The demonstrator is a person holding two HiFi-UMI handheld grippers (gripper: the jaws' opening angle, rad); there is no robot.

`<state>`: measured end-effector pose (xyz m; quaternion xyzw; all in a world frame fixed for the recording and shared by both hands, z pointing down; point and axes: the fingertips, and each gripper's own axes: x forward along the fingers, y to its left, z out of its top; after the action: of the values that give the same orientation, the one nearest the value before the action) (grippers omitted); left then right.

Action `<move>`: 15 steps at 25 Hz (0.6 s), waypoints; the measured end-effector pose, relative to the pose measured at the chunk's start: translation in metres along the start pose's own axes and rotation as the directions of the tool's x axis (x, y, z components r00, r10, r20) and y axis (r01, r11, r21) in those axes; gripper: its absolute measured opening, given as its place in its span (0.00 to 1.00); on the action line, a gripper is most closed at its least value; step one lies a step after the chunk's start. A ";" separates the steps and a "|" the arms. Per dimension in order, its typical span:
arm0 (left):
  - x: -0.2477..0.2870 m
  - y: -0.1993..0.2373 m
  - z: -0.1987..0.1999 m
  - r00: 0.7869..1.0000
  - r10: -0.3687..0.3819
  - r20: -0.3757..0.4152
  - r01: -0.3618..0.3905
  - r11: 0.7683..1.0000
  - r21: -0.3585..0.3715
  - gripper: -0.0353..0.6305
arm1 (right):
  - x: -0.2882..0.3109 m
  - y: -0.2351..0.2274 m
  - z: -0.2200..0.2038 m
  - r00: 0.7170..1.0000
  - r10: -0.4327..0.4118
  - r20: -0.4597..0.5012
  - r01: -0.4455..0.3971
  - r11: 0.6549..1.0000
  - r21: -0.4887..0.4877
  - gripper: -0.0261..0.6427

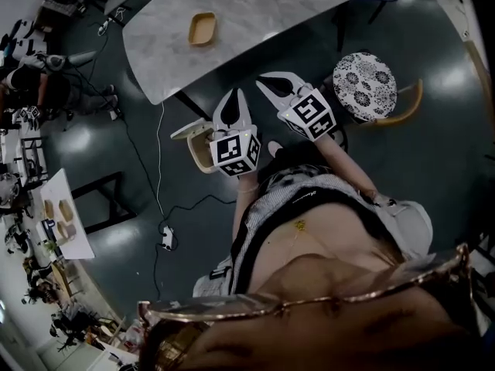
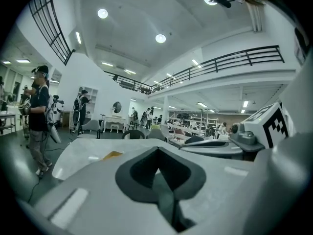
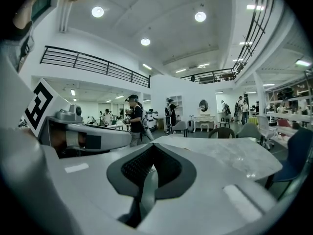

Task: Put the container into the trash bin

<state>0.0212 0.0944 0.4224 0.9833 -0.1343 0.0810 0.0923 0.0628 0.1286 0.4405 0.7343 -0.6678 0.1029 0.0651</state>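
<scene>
Both tools are shut with nothing between their jaws: the left gripper (image 1: 234,93) and the right gripper (image 1: 272,81) are held side by side over the dark floor (image 1: 433,153), just short of the table, and each gripper's own view shows its jaws meeting at the tips, left (image 2: 157,151) and right (image 3: 152,148). The tan container (image 1: 203,28), a shallow open tray, lies alone on the grey marble table (image 1: 255,6), well apart from the grippers at about 11 o'clock from the left one. In the left gripper view it shows only as a thin orange-tan sliver (image 2: 112,155) on the pale tabletop (image 2: 78,158). A cream trash bin (image 1: 193,137) with its lid tilted up stands on the floor at about 8 o'clock from the left gripper's tips, partly covered by that gripper's marker cube (image 1: 236,149). At 3 o'clock from the right gripper stands a round stool (image 1: 365,83) with a black-and-white patterned seat and a curved wooden back. A white cable (image 1: 158,168) runs down across the floor from the table edge to a plug block (image 1: 166,239). Far off at 9 o'clock, a narrow white side table (image 1: 69,222) carries more tan trays.
</scene>
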 end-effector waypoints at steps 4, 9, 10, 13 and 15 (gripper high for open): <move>-0.003 0.016 -0.003 1.000 0.010 -0.008 -0.010 1.000 0.000 0.05 | 0.014 0.007 -0.001 1.000 0.008 -0.012 -0.008 1.000 0.003 0.08; 0.001 0.027 0.001 1.000 0.027 -0.002 -0.027 1.000 0.007 0.05 | 0.027 0.006 0.003 0.999 0.027 -0.021 -0.027 1.000 -0.007 0.08; 0.003 0.030 0.001 0.999 0.032 -0.001 -0.032 0.999 0.003 0.05 | 0.031 0.005 0.004 0.999 0.034 -0.022 -0.034 0.999 -0.009 0.08; 0.013 0.039 0.001 0.999 0.052 0.002 -0.052 0.999 -0.005 0.05 | 0.046 -0.001 0.005 0.998 0.056 -0.022 -0.056 0.998 -0.011 0.08; 0.024 0.047 0.001 0.998 0.063 -0.001 -0.063 0.998 -0.008 0.05 | 0.060 -0.008 0.005 0.997 0.073 -0.023 -0.073 0.997 -0.010 0.08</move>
<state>0.0312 0.0434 0.4340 0.9781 -0.1657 0.0836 0.0939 0.0766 0.0706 0.4505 0.7079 -0.6940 0.1099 0.0726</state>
